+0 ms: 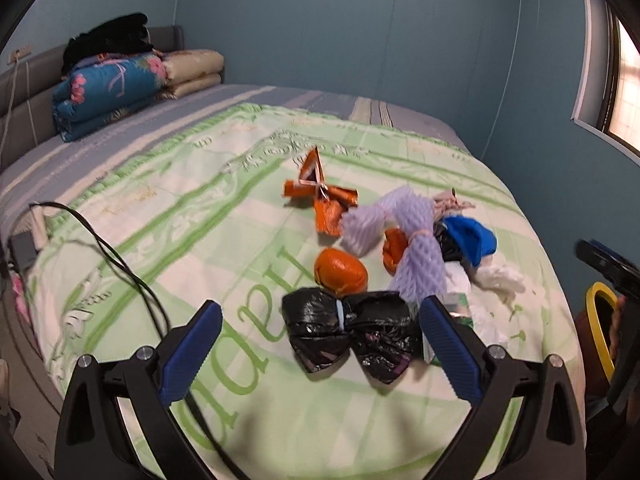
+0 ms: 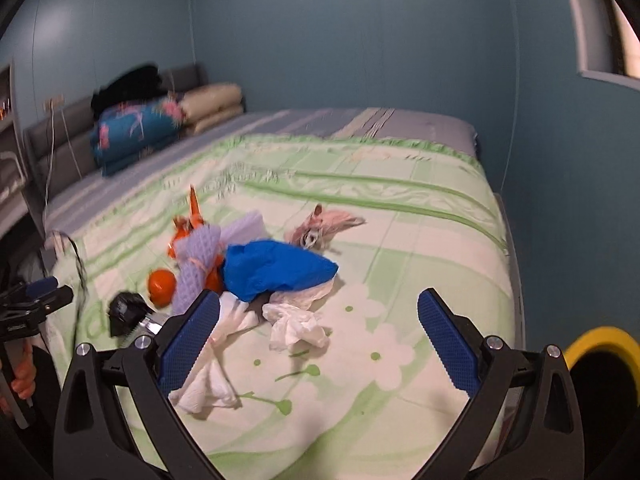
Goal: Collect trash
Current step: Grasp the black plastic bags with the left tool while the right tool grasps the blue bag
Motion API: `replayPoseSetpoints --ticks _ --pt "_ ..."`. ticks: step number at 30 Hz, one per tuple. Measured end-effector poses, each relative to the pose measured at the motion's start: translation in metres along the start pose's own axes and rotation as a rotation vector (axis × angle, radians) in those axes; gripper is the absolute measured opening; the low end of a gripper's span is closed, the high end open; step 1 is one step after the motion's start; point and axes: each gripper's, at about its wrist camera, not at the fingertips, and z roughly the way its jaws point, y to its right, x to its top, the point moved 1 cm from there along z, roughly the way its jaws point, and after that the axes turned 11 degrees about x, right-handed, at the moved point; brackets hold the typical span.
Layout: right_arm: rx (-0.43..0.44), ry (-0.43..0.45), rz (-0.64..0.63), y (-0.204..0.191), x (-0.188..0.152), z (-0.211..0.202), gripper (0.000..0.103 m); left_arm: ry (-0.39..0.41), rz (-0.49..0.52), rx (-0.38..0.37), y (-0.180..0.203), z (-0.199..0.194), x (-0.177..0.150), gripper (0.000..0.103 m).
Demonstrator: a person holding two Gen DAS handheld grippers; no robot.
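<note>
On the bed [image 1: 200, 184], both tools spread, left tool [image 1: 320, 320] seemingly over black bag [image 1: 348, 332], right tool [image 2: 320, 312] empty.

A bed [image 1: 200, 200] is covered by a green-and-white quilt [image 2: 400, 240], on which a cluster of trash is spread: a black bag bundle [image 1: 348, 330], orange wrappers [image 1: 320, 196], purple foam netting [image 1: 416, 260], a blue bag [image 2: 272, 270] and white crumpled plastic [image 2: 296, 326]. Folded blankets [image 1: 108, 88] are stacked at the headboard end, and a black cable [image 1: 112, 256] is laid across the near left edge.

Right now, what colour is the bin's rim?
Yellow; the bin rim shows best in the right wrist view.
</note>
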Motion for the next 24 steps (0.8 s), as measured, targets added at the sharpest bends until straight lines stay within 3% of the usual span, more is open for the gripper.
replayPoseSetpoints --ticks 7,13,17,24 --pt "0.029 -0.07 -0.093 -0.015 0.024 0.052 0.095 -0.038 -0.029 -0.045 -0.009 0.026 -0.006 0.095" --pt "-0.008 -0.093 -0.052 -0.008 0.036 0.09 0.095 -0.094 -0.083 -0.053 -0.014 0.048 -0.006 0.095" --pt "0.021 -0.111 -0.028 -0.001 0.036 0.105 0.095 -0.097 -0.07 -0.021 -0.012 0.057 -0.004 0.095" --pt "0.06 -0.15 -0.015 -0.002 0.038 0.131 0.095 -0.143 -0.079 -0.054 -0.009 0.072 -0.005 0.093"
